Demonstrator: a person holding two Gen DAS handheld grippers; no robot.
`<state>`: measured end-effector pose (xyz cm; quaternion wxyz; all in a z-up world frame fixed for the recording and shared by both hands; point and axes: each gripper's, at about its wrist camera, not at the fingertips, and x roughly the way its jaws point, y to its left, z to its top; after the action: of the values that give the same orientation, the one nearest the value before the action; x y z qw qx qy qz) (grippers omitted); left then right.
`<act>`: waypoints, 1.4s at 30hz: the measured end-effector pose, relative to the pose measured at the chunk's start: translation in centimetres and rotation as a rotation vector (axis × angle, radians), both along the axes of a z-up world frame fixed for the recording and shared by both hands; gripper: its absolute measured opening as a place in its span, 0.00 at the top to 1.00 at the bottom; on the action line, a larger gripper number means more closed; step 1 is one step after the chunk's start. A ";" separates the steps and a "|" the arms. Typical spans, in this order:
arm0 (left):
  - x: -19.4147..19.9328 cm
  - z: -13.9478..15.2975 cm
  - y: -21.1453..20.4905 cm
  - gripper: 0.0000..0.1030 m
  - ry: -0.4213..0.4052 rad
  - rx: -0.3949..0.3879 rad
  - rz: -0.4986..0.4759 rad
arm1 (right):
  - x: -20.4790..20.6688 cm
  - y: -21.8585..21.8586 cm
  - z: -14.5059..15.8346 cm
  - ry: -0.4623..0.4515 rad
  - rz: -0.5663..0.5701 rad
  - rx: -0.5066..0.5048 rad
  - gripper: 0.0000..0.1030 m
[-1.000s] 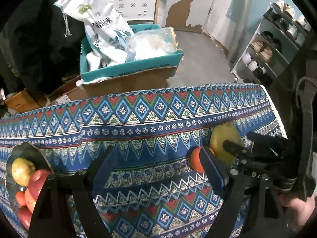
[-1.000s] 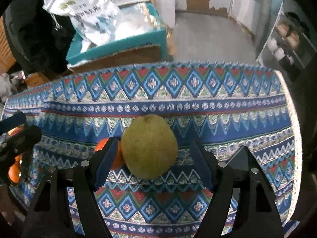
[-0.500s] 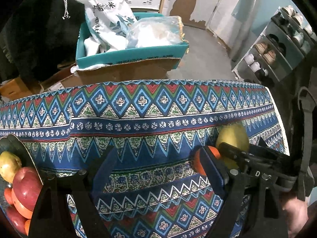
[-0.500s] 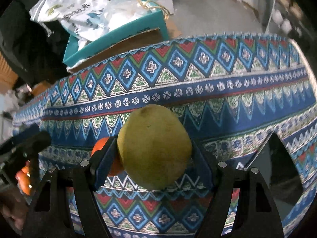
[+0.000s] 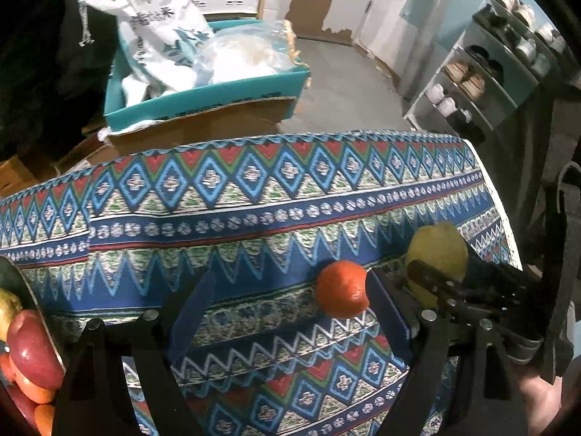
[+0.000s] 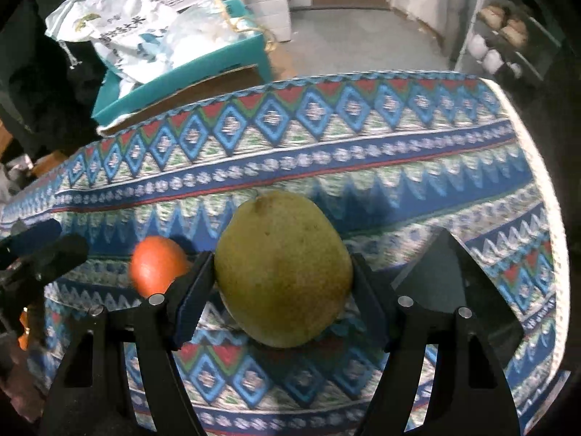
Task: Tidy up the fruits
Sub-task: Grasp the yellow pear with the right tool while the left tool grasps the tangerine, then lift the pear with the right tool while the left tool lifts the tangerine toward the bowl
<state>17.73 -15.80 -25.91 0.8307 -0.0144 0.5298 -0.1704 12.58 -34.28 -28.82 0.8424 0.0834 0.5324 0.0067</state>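
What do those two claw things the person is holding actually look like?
Both are alike. The left gripper and the right gripper each have two black, angular plastic arms joined by small silver round pins. Each arm ends in a flat, dark blue pad. No cables or printed markings show. A bit of the person's bare hand appears at the edge.

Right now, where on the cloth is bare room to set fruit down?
Free: the patterned tablecloth between its far edge and the orange, and left toward the plate. Crowded: the plate's fruit pile, and around the right gripper holding the pear.
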 end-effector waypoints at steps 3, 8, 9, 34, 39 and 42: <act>-0.2 -0.4 -1.1 0.17 0.007 0.007 -0.020 | -1.0 -1.0 0.0 -0.006 -0.013 -0.037 0.28; -0.5 -1.9 -2.8 0.17 0.031 0.027 -0.059 | -2.1 -2.4 0.1 -0.001 -0.040 -0.051 0.28; -0.5 -2.2 -3.1 0.17 0.036 0.034 -0.063 | -2.4 -2.6 0.2 -0.001 -0.045 -0.050 0.28; -1.3 -2.0 -3.9 0.57 0.013 0.032 -0.063 | -3.6 -2.9 1.5 -0.023 -0.058 -0.077 0.28; -1.9 0.4 -3.1 0.57 -0.029 0.026 -0.050 | -3.7 -2.5 3.0 -0.054 -0.054 -0.085 0.28; -2.4 1.8 -2.8 0.57 -0.057 0.028 -0.042 | -3.8 -2.0 3.9 -0.075 -0.047 -0.093 0.28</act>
<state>15.33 -18.56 -24.16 0.8417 0.0132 0.5086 -0.1805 8.75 -36.29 -24.91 0.8645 0.0563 0.4982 -0.0347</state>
